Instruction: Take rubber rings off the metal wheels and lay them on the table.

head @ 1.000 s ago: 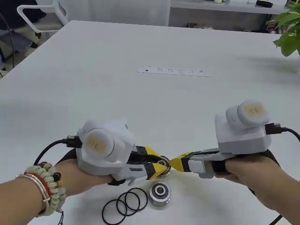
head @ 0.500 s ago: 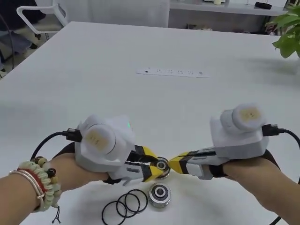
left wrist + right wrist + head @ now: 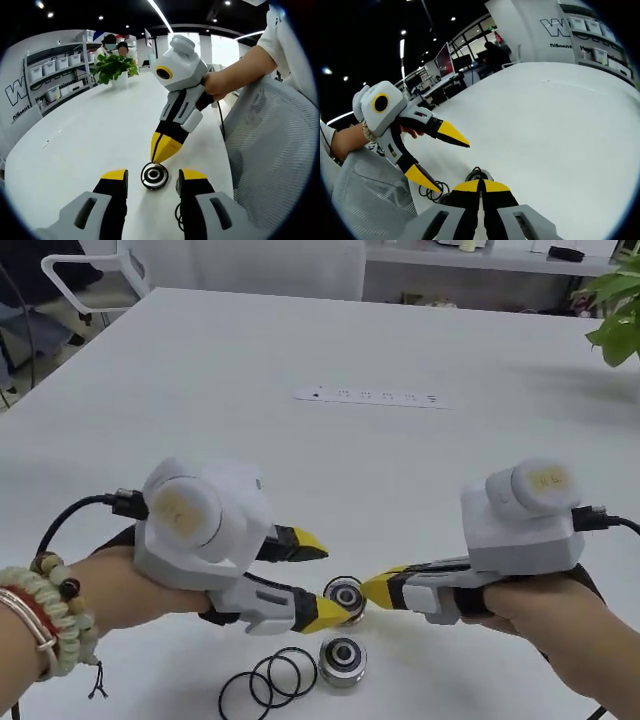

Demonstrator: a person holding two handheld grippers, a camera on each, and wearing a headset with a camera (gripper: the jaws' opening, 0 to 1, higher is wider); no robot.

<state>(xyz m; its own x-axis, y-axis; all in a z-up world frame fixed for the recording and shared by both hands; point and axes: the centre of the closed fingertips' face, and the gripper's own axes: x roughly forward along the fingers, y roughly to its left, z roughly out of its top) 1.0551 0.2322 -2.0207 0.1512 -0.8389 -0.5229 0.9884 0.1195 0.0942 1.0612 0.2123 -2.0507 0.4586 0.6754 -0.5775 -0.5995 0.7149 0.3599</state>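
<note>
Head view: my left gripper [image 3: 335,580] wide open around round silver metal wheel [image 3: 346,596]; right gripper [image 3: 372,588] closed, tip touching it.

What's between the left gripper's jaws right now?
A metal wheel sits on the table between the open jaws of the left gripper, with the right gripper's shut tip at its rim, seen in the left gripper view.

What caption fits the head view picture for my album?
Open left gripper and shut right gripper meet at a metal wheel, near loose rubber rings and a second wheel.
</note>
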